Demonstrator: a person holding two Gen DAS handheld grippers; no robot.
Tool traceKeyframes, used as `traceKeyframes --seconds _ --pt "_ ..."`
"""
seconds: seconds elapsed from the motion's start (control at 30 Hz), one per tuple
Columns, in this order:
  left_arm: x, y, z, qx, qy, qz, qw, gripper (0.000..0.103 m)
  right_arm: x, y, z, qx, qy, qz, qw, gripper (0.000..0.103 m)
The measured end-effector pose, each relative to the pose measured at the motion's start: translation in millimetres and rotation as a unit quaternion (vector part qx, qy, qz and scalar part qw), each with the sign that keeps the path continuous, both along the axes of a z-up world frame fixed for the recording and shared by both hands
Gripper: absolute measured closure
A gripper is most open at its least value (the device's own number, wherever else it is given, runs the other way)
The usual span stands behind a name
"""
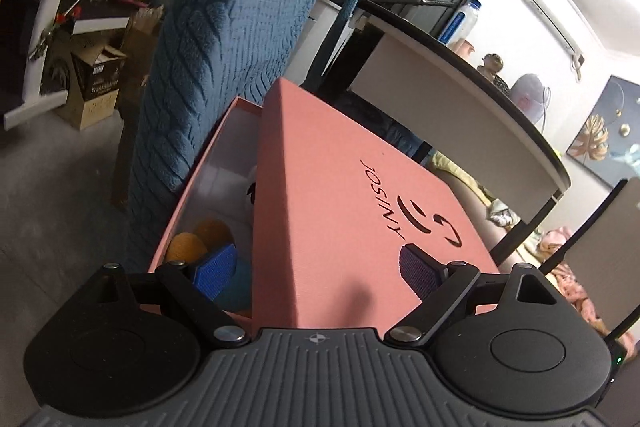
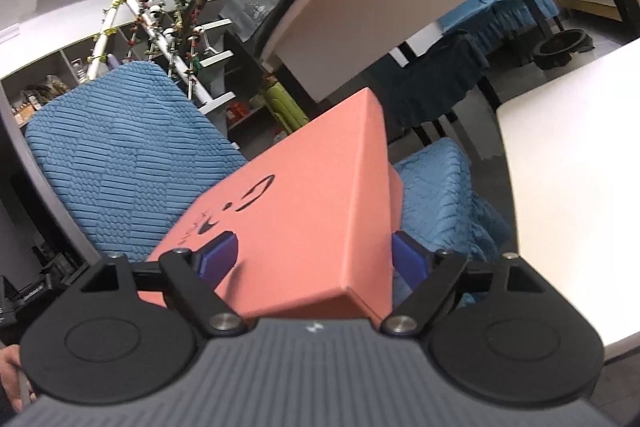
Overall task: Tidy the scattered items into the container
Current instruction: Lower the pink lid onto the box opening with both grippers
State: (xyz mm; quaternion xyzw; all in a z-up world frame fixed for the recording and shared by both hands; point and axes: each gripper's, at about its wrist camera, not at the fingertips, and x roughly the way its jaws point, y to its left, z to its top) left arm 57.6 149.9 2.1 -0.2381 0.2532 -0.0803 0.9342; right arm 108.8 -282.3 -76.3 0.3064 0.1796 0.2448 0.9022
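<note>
Holding the left gripper (image 1: 320,267) wide open across the long edge of the pink lid (image 1: 360,187), clamping nothing: one pad dipping into the open strip of the pink box (image 1: 192,187), the other lying over the printed lid top. Keeping the right gripper (image 2: 312,259) just as wide, straddling the lid's near corner, with one pad over the top face and the other just beside the lid's side wall; not possible to tell whether that pad is touching.

Sitting on the blue chair seat (image 2: 440,187), against the backrest (image 1: 220,47), with the lid lying skewed and tilted over the box and leaving a strip uncovered along the backrest side. Showing through that strip: two orange round pieces (image 1: 188,247), something teal (image 1: 240,279) and a white item (image 1: 250,183), all lying inside already. Seeing no loose items on the seat or on the white table (image 2: 580,167) nearby.

Judging by this: working on the lid, fitting either a lid being squared down to close the filled box or one being shifted aside for more items. Either way, calling for both grippers closing on opposite lid edges and keeping the lid level, avoiding jamming a corner against the box wall.
</note>
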Motion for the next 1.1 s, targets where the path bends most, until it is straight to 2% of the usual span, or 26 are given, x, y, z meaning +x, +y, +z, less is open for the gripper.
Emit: traceKeyframes --seconds 0.13,0.27,0.37,0.5,0.77,1.1 --pt "-1.2 -9.5 1.8 0.033 -0.012 -0.003 0.9994 0.012 -1.2 3.8 -4.1 -0.009 0.001 -0.002 1.000 0.019" --pt "-5.7 -18.5 3.5 0.066 -0.032 -0.005 0.9973 0.013 -8.7 1.9 -2.6 -0.028 -0.014 -0.037 0.999 0.020" --pt "-5.1 -25.9 2.4 0.085 -0.040 -0.013 0.9955 0.014 -11.3 3.3 -2.1 -0.033 -0.021 -0.045 0.998 0.041" --pt "1.8 -35.2 1.6 0.119 -0.035 -0.008 0.9923 0.015 -11.6 8.9 -1.5 -0.036 -0.021 -0.052 0.998 0.042" --pt "14.5 -29.8 0.6 0.125 -0.033 0.011 0.9915 0.015 -6.2 17.8 -0.4 -0.032 -0.017 -0.050 0.998 0.042" --pt "23.6 -4.2 1.3 0.117 -0.031 0.074 0.9899 0.015 4.3 40.8 2.0 -0.025 -0.027 -0.028 0.999 0.042"
